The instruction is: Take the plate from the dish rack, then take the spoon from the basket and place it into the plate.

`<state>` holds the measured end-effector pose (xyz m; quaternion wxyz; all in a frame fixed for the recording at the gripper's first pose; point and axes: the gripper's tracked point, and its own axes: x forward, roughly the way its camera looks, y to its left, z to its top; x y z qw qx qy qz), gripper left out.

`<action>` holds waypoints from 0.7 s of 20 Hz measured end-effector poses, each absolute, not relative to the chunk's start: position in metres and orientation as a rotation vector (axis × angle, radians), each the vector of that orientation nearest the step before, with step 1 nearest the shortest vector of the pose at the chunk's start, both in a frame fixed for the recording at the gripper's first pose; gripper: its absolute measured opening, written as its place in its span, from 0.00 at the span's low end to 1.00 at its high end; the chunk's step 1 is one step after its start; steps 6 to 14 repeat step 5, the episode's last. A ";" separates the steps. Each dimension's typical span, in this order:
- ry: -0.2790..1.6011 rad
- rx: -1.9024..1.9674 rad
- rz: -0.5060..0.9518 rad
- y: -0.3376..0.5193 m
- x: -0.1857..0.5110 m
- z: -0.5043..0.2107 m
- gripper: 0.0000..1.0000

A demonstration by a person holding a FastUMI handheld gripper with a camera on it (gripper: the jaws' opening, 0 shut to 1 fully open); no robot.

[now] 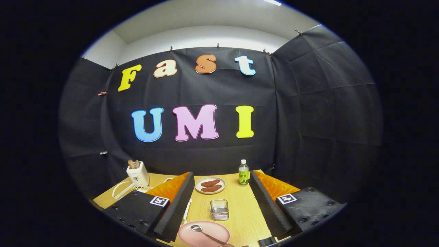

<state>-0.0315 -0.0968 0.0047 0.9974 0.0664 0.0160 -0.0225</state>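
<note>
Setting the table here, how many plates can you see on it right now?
2. A pink plate lies between the open claw fingers, holding a spoon. A smaller plate with brown food sits beyond the wire basket. Others may be hidden.

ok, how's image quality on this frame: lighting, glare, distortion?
Gripper view: even overhead light, a strip lamp blown out at the ceiling; soft sheen on the pink plate and spoon, no harsh glare; strong fisheye bending of the table edges and wall seams; focus sharp from the open fingers out to the bottle and toaster.
</note>
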 end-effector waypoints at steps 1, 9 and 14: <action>0.039 0.137 -0.056 -0.094 -0.033 0.004 0.98; 0.047 0.119 -0.064 -0.082 -0.033 0.006 0.98; 0.047 0.119 -0.064 -0.082 -0.033 0.006 0.98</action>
